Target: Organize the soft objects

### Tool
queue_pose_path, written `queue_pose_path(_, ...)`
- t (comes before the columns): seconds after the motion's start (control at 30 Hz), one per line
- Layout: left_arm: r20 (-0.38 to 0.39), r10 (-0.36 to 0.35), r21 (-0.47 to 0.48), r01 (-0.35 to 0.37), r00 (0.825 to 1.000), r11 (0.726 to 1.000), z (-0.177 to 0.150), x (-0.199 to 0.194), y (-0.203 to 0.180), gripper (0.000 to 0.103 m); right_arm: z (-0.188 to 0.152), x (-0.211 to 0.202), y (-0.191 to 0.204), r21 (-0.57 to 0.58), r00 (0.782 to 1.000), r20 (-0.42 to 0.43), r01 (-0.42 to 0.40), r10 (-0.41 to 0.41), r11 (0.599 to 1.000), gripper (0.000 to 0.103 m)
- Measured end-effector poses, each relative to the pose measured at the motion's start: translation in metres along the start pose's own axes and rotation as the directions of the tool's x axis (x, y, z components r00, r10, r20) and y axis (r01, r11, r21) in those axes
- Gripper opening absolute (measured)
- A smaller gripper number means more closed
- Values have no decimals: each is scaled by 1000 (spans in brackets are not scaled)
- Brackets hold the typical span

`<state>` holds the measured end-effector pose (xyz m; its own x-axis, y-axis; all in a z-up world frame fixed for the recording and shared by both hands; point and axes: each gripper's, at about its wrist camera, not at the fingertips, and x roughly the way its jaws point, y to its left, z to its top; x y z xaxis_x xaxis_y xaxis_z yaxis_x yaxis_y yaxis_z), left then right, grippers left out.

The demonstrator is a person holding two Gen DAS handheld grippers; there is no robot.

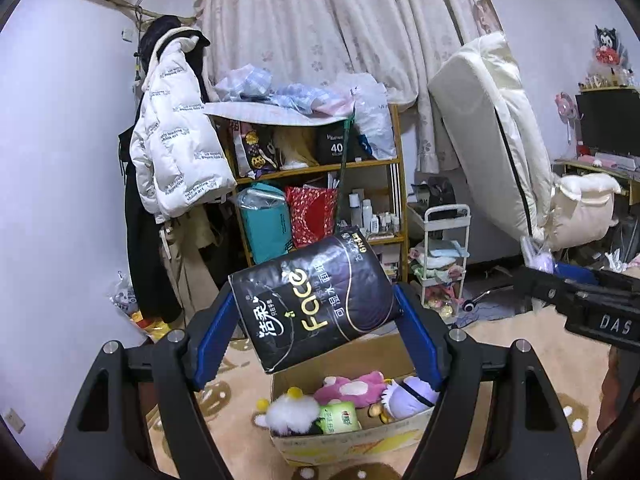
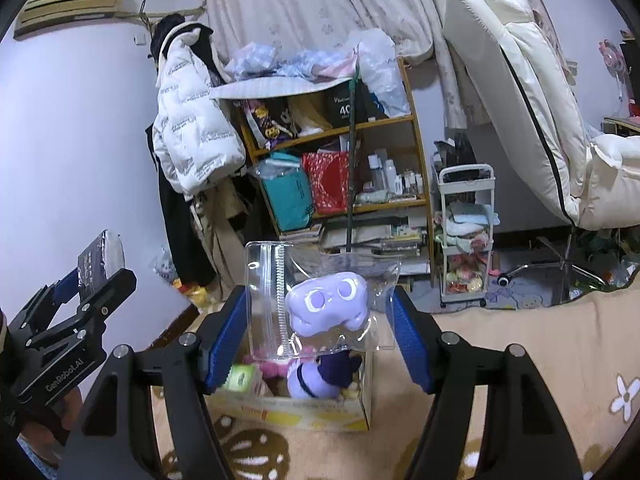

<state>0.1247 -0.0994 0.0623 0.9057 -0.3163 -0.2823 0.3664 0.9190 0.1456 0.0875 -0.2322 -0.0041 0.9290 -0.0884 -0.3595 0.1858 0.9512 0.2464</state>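
My left gripper point(image 1: 316, 312) is shut on a black tissue pack point(image 1: 314, 300) and holds it tilted above a cardboard box point(image 1: 352, 446) on the carpet. The box holds a white fluffy toy point(image 1: 290, 412), a pink plush point(image 1: 352, 388), a purple plush point(image 1: 408, 398) and a green pack point(image 1: 340, 418). My right gripper point(image 2: 320, 320) is shut on a clear bag with a purple toy point(image 2: 326, 306) and holds it above the same box point(image 2: 296, 414). The left gripper point(image 2: 80, 300) with the black pack shows at the left of the right wrist view.
A wooden shelf point(image 1: 320, 168) full of bags and bottles stands behind the box. A white jacket point(image 1: 180, 152) hangs on its left. A white trolley point(image 2: 466, 236) and a cream chair point(image 2: 528, 92) stand to the right. Beige patterned carpet point(image 2: 520, 360) lies around the box.
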Motion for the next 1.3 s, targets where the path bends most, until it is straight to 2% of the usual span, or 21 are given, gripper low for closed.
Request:
queue_pose_path(0.13, -22, 14, 19, -13, 1000, 1000, -5, 18, -2, 75, 4, 15, -6, 32, 999, 23, -37, 36, 999, 74)
queue_pose_path(0.23, -68, -12, -12, 12, 998, 1000, -14, 38, -1, 75, -1, 24, -6, 16, 999, 28, -38, 38, 999, 74)
queue_pose_path(0.47, -123, -14, -9, 13, 992, 1000, -32, 72, 0, 76, -21, 49, -18, 43, 998, -1, -60, 61, 997, 74)
queue_pose_path(0.63, -175, -18, -10, 16, 984, 1000, -46, 91, -1, 76, -34, 73, -21, 60, 995, -60, -76, 79, 995, 75)
queue_pose_path(0.77, -221, -28, -21, 24, 975, 999, -54, 101, 0, 76, -48, 90, -16, 31, 990, -116, -73, 76, 997, 75)
queue_pose_path(0.83, -233, -17, -23, 12, 972, 1000, -58, 104, 1, 76, -56, 97, -12, 13, 986, -147, -79, 81, 997, 76)
queue_pose_path(0.87, -237, -14, -26, 8, 971, 1000, -59, 105, 2, 79, -58, 99, -11, 8, 985, -155, -77, 77, 997, 76)
queue_pose_path(0.9, -240, -13, -30, 6, 971, 1000, -59, 105, 2, 88, -63, 103, -9, -2, 983, -169, -73, 71, 997, 76)
queue_pose_path(0.97, -230, -6, -49, -5, 973, 999, -60, 103, 6, 92, -67, 107, -8, -5, 980, -184, -72, 70, 997, 77)
queue_pose_path(1.07, -237, -14, -66, -1, 971, 998, -61, 100, 10, 93, -72, 113, -7, -22, 973, -213, -101, 94, 995, 79)
queue_pose_path(1.2, -247, 8, -72, -26, 969, 997, -65, 92, 17, 93, -76, 115, -5, -38, 966, -237, -112, 100, 993, 90)
queue_pose_path(1.3, -252, 11, -72, -30, 968, 997, -69, 79, 24, 93, -74, 111, 0, -52, 966, -245, -96, 80, 994, 91)
